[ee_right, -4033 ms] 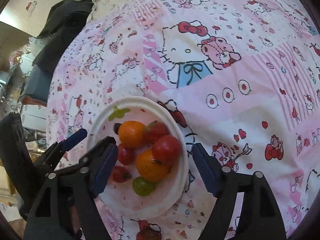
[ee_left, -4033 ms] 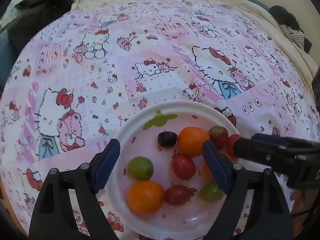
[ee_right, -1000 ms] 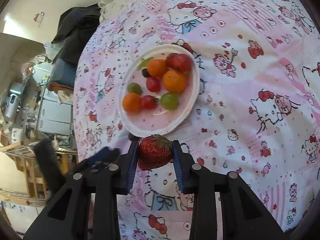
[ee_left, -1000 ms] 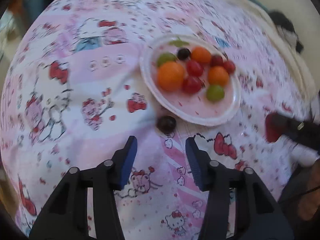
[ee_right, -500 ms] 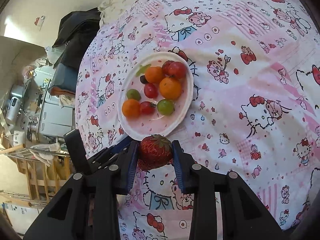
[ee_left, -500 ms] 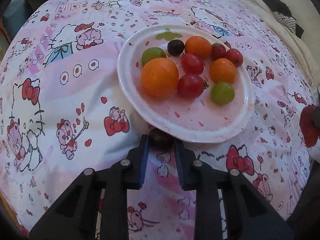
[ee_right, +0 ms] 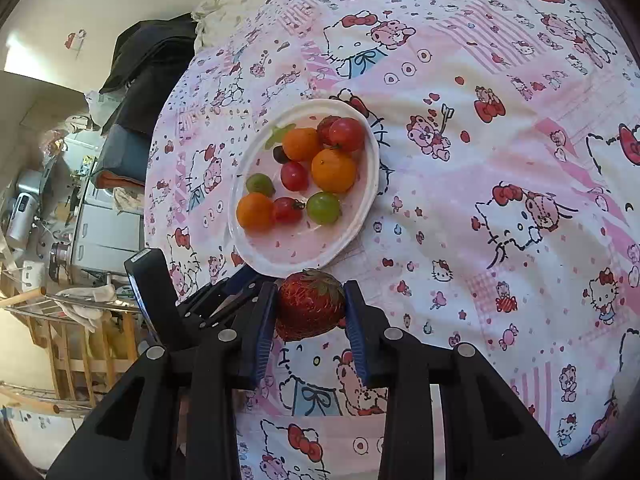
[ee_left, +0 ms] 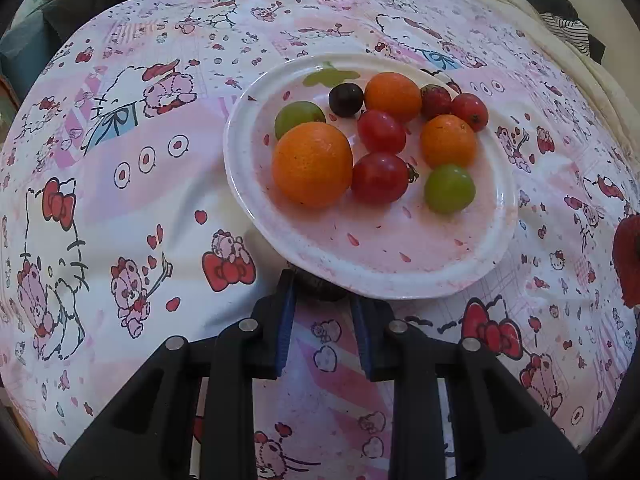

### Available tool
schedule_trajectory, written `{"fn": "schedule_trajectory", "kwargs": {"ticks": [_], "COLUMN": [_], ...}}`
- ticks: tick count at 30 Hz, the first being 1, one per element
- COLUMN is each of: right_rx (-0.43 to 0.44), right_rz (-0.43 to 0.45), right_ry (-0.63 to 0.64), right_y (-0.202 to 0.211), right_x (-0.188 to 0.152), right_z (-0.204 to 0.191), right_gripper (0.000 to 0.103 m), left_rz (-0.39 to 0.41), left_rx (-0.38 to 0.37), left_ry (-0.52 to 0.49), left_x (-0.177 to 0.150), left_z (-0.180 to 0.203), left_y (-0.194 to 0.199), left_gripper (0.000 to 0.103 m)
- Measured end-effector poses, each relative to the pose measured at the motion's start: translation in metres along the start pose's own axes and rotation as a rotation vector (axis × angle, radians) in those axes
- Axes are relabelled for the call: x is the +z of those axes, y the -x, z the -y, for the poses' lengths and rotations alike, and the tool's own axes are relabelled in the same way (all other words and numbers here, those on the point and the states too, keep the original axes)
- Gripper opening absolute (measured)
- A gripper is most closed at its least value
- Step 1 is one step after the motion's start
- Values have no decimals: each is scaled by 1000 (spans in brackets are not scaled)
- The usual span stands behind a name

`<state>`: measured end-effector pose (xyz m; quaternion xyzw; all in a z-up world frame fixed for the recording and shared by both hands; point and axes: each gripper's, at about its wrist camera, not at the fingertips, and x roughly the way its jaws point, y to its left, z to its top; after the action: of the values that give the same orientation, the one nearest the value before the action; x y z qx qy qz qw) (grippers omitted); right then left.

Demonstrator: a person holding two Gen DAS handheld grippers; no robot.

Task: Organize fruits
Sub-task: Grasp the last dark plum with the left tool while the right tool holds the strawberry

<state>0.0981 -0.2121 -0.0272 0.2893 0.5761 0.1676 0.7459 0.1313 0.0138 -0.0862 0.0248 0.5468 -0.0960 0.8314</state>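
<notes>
Surface: pink cartoon-cat bedsheet (ee_left: 120, 208) under a white plate (ee_left: 400, 276) of oranges, tomatoes and grapes.
Left gripper (ee_left: 322, 304): jaws have just been closing, nearly together on a dark grape (ee_left: 320, 286) tucked against the plate's near rim.
Right gripper (ee_right: 310, 300): clamped on a strawberry (ee_right: 310, 304), just beside the plate.

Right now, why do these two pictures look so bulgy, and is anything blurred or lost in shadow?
Both wrist views are fisheye: the patterned cloth bows outward and the corners go black. Left wrist view: sharp and evenly lit, but the dark fruit at the left gripper hides under the plate rim. Right wrist view: the strawberry is crisp, and the wall at upper left is blown out.
</notes>
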Motion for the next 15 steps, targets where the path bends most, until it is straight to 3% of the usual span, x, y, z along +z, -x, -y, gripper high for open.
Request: {"fn": "schedule_trajectory", "kwargs": {"ticks": [9,15], "right_rx": [-3,5], "right_rz": [-3,10], "right_ry": [0,-7], "right_y": [-1,5], "right_x": [0,3], "right_z": [0,2], "right_gripper": [35,35], "left_rz": [40,16], "left_rx": [-15,-17], "left_ry": [-48,-46], "left_x": [-3,-13], "left_z": [1,0], "left_y": [2,14], "left_gripper": [20,20]}}
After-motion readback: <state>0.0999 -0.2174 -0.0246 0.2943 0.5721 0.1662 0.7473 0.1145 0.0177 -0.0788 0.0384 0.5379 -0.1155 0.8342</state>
